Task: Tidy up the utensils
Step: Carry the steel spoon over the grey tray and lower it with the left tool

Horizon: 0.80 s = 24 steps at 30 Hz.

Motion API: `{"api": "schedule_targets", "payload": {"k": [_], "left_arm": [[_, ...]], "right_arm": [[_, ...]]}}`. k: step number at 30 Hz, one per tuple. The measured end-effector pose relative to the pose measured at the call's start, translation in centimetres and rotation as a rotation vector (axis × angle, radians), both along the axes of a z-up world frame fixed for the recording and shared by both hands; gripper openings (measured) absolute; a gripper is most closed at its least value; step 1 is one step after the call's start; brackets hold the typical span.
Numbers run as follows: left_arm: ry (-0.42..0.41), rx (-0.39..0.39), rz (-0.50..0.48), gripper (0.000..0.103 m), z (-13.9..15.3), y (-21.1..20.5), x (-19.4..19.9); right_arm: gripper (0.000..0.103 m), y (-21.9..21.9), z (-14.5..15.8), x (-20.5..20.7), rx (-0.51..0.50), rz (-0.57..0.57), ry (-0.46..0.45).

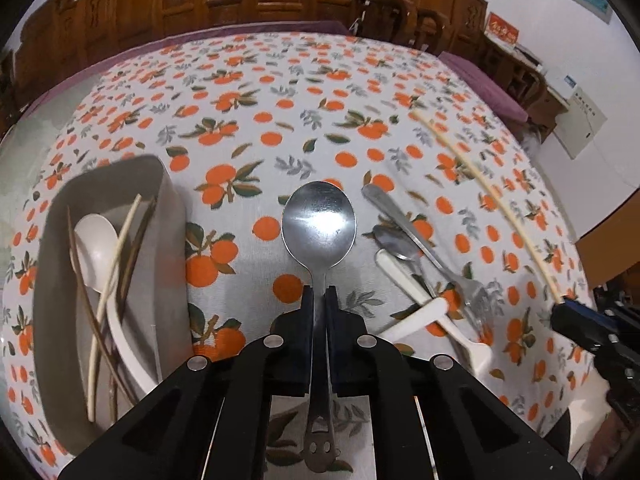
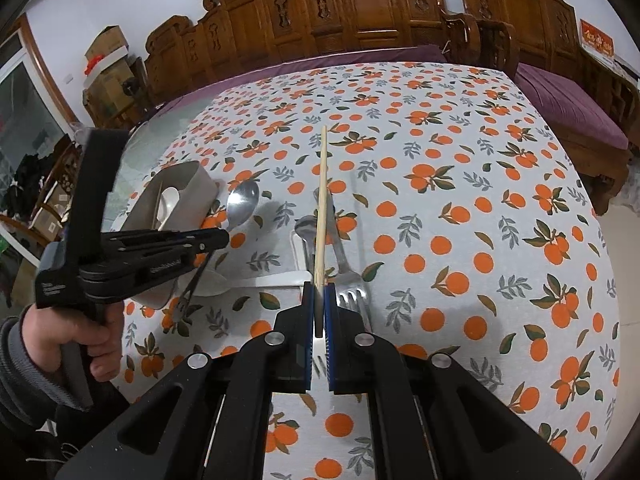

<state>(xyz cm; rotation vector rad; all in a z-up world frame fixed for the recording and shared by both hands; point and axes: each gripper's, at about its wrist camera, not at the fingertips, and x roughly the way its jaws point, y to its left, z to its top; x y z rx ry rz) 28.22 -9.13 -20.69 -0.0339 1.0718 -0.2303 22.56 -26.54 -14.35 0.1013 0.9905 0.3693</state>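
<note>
My left gripper is shut on a steel spoon by its handle, bowl pointing forward, held above the cloth just right of the grey utensil tray. The tray holds a white spoon and several chopsticks. My right gripper is shut on a pale wooden chopstick that points away over the table. Under it lie a steel fork, a small steel spoon and white plastic utensils. The same pile lies right of the left gripper.
The table carries a white cloth with orange fruit print. Carved wooden benches with a purple cushion stand behind and to the right. Cardboard boxes are stacked at the far left.
</note>
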Motion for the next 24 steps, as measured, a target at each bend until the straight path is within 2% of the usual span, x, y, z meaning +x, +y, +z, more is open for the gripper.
{"api": "schedule_targets", "payload": {"k": [12, 24], "left_arm": [[-0.104, -0.041, -0.019, 0.005, 5.4, 2.7, -1.9], [-0.128, -0.029, 0.020, 0.005, 7.2, 8.2, -3.4]], "right_arm": [[0.006, 3.1, 1.5, 0.1, 0.003, 0.030, -0.025], [0.006, 7.8, 1.9, 0.0, 0.015, 0.099, -0.031]]}}
